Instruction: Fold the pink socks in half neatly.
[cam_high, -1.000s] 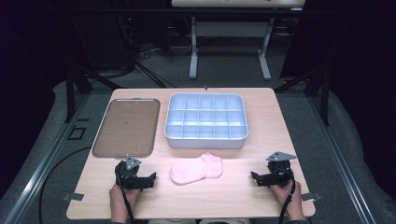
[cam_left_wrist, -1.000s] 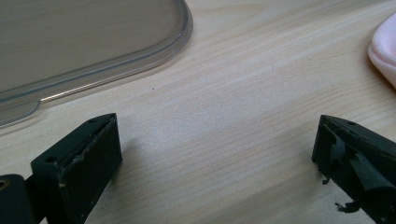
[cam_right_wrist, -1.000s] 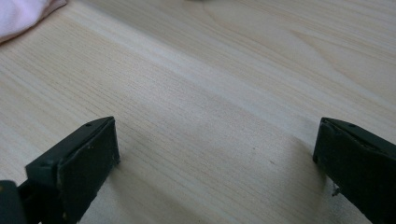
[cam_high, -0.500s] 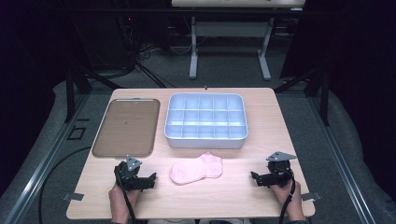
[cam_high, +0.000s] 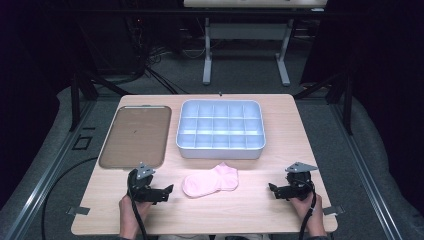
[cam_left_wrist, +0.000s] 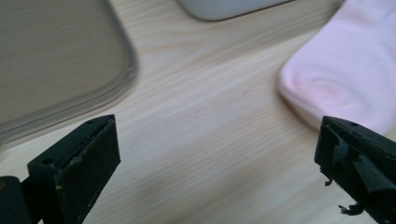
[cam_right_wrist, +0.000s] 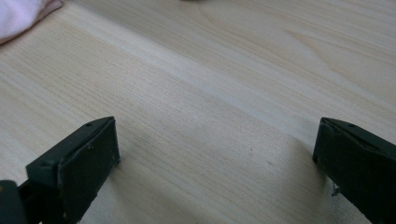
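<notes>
You had not yet begun on the sock (cam_high: 210, 180). It lay flat and untouched on the bench (cam_high: 260, 210), near the front edge, just in front of the divided box (cam_high: 220, 130) and between your two hands. Your left gripper (cam_high: 169, 189) rested low on the bench just beside the sock's toe end, fingers (cam_left_wrist: 74, 168) spread wide apart with nothing between them; in the left gripper view the sock (cam_left_wrist: 345, 79) sat just past the right finger. Your right gripper (cam_high: 271, 188) was farther off on the other side, well apart from the sock, its fingers (cam_right_wrist: 74, 163) likewise apart over bare wood. The box's compartments looked empty, and so did the brown tray (cam_high: 134, 136) to the left of it. By my reading, everything was left to do: reaching in, gripping the sock, and lifting it toward wherever it belonged.
</notes>
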